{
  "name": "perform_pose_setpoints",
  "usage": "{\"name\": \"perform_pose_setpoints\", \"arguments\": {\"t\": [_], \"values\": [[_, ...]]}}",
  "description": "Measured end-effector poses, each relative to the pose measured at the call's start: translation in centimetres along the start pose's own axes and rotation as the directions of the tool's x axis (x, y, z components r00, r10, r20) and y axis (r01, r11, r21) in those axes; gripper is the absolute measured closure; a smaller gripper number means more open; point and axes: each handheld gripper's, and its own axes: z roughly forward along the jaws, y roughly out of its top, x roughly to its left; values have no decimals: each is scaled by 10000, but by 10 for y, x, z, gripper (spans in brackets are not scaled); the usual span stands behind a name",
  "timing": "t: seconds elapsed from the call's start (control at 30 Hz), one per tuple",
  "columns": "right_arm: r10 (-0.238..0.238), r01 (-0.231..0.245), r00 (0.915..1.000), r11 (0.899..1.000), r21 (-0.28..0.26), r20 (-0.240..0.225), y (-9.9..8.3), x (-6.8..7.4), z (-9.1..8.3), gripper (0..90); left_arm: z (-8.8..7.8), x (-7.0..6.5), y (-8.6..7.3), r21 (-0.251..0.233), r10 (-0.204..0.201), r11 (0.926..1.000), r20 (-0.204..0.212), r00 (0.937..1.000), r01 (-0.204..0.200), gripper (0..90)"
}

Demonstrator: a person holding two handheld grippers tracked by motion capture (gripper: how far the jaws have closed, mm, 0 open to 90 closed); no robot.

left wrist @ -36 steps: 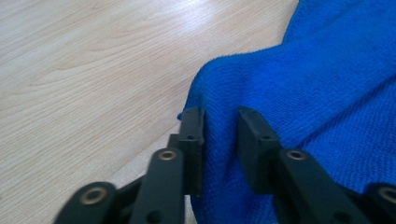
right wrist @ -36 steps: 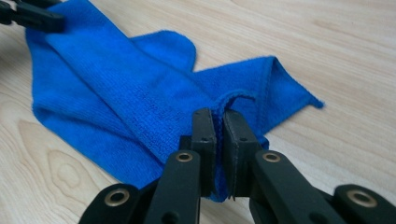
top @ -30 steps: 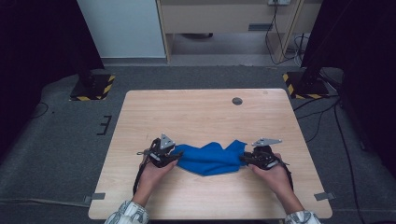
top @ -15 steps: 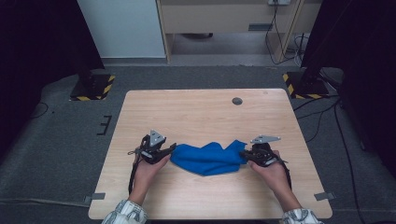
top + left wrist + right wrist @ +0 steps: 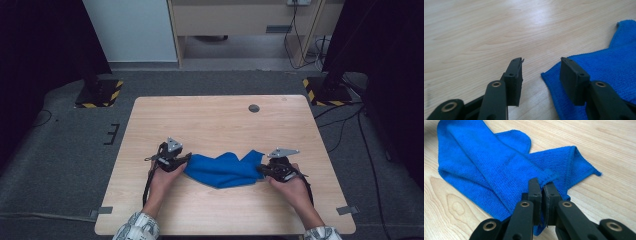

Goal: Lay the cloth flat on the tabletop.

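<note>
My right gripper (image 5: 541, 186) is pinched tight on the blue cloth (image 5: 222, 170), which lies bunched at the table's (image 5: 210, 120) six o'clock edge. My left gripper (image 5: 540, 68), half open, just closing, holds nothing. I should slide it over the cloth's nine o'clock corner, then squeeze.

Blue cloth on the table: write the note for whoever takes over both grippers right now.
Right gripper: jaws shut on a bunched edge of the blue microfibre cloth, at its right end.
Left gripper: jaws open and have just been closing a little; the cloth's left corner lies by one jaw, not pinched.
Cloth: crumpled and partly folded over itself on the wooden table, near the front edge, between the two grippers.
Done: one end gripped.
Left: probably bring the left jaws over the near corner, close on it, then spread or fold the cloth.
</note>
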Motion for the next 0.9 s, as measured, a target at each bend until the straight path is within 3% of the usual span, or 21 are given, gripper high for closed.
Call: {"name": "perform_pose_setpoints", "arguments": {"t": [0.07,0.17,0.27,0.43,0.63,0.67,0.7,0.9], "values": [[-26,26,10000,10000,12,4,-1,0,1,866,2,-1,0,89,51,9999,21,10000,-52,516],[7,-7,10000,10000,20,-18,-1,1,1,863,10,-4,-4,671,279,9973,257,9993,-296,459],[-5,5,10000,10000,-74,11,-1,0,1,859,10,-4,-5,715,201,9972,254,9995,-219,401],[64,-64,10000,9998,-167,-19,-3,-3,-1,854,10,-7,-8,542,303,9980,584,9978,-335,402],[180,-181,9998,9995,-245,-35,-5,-3,-1,853,7,-16,-8,526,655,9961,1010,9927,-710,613],[184,-185,9998,9995,-237,-44,-5,-3,-1,853,7,-17,-8,550,697,9956,1067,9918,-759,613],[170,-172,9998,9994,-299,-44,-5,-3,-1,854,6,-20,-7,615,768,9945,1154,9903,-843,680],[119,-119,9999,9988,-478,-10,-4,-3,-2,856,4,-23,-5,813,834,9923,1195,9893,-935,866]]}}
